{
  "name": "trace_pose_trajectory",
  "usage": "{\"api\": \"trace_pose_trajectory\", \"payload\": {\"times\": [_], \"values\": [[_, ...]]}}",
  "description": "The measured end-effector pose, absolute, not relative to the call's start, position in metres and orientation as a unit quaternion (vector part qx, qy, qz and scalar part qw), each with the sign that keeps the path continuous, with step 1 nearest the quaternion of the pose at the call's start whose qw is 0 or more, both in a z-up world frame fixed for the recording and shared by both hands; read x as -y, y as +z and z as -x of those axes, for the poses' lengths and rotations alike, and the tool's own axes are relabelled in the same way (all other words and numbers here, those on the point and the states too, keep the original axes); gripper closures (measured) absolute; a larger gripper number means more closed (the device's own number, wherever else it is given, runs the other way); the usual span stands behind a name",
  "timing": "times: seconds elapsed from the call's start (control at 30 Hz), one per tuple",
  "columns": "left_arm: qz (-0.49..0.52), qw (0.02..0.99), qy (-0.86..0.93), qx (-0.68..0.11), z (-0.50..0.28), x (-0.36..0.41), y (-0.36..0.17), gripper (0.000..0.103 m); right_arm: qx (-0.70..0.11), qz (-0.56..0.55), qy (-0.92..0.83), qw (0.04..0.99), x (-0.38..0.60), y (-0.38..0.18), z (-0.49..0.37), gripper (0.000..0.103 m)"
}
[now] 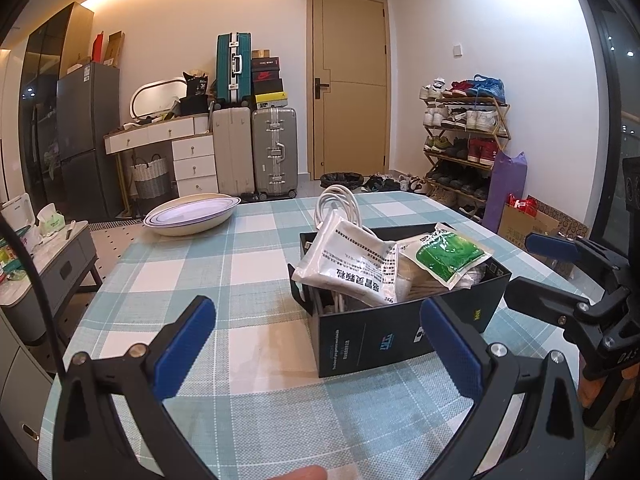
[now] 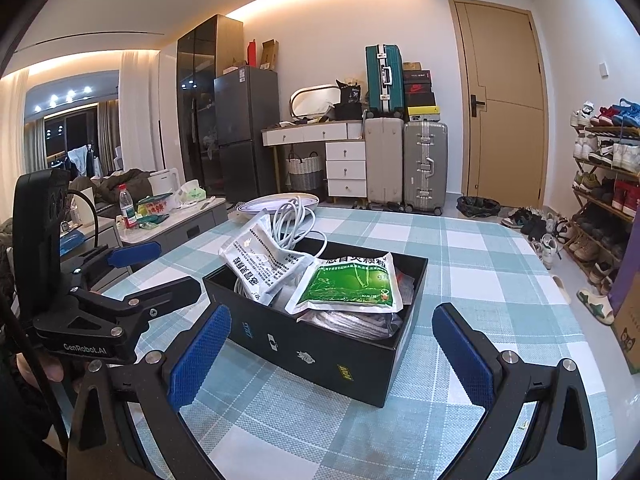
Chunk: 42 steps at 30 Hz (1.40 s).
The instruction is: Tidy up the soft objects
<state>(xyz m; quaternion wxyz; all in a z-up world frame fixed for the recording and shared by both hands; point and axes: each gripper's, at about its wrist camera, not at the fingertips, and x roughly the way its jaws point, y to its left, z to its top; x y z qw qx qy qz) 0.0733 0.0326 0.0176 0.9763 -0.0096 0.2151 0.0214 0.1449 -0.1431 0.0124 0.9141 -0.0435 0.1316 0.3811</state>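
Black box [image 2: 320,320] sits dead ahead of your right tongs [image 2: 332,356], long axis slanting away rightward, nearer than the left tongs [image 1: 316,348]; both gape empty.

"GenRobot.AI" on the left gripper [image 2: 156,262] body, Chinese print on the white pouch [image 2: 256,256], Nike swoosh on a shoebox [image 2: 418,88]

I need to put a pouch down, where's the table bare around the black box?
Bare cloth lies between the black box and the white bowl, and in front of the box toward both hand-held grippers. The box itself is crowded: white pouch, green pouch, cable.
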Motion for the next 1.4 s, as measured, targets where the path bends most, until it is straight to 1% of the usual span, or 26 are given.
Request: {"api": "trace_pose_trajectory", "payload": {"times": [1.4], "values": [[0.020,0.975,0.022,-0.218,-0.0736,-0.0383,0.0169,0.000,-0.131,0.039,0.382,0.914,0.1474,0.0128,-0.1463,0.000]]}}
